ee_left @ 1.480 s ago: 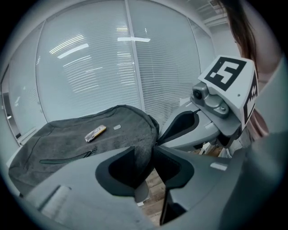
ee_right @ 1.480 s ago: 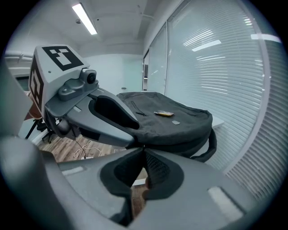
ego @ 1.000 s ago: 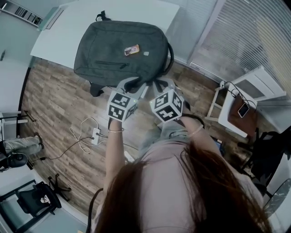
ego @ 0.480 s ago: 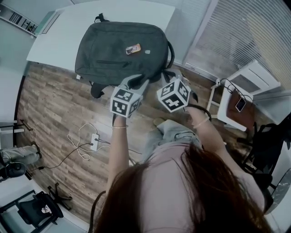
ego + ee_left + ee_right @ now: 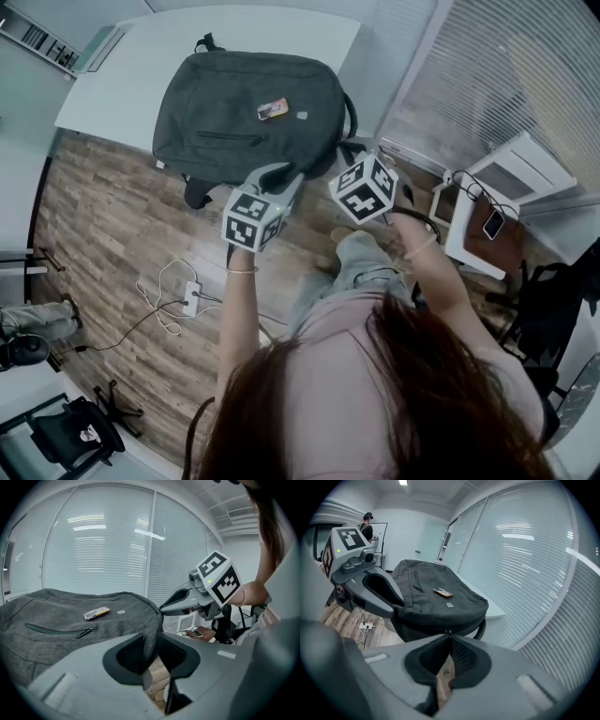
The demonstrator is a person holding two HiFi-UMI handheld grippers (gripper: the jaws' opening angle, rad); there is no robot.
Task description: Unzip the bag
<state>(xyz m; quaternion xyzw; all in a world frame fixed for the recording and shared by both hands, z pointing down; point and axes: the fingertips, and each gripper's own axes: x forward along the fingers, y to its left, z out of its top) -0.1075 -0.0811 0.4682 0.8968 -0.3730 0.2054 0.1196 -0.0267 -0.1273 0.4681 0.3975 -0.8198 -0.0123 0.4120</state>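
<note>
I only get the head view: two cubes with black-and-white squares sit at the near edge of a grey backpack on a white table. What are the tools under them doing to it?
Observer: The right gripper view shows the right tool pinched shut on the small zipper pull at the near edge of the bag.
Visitor: And the other one, is it just resting there?
Observer: No. In the left gripper view, the left tool has the bag's fabric edge clamped between its two pads. Its jaws have just been closing on that fold.
</note>
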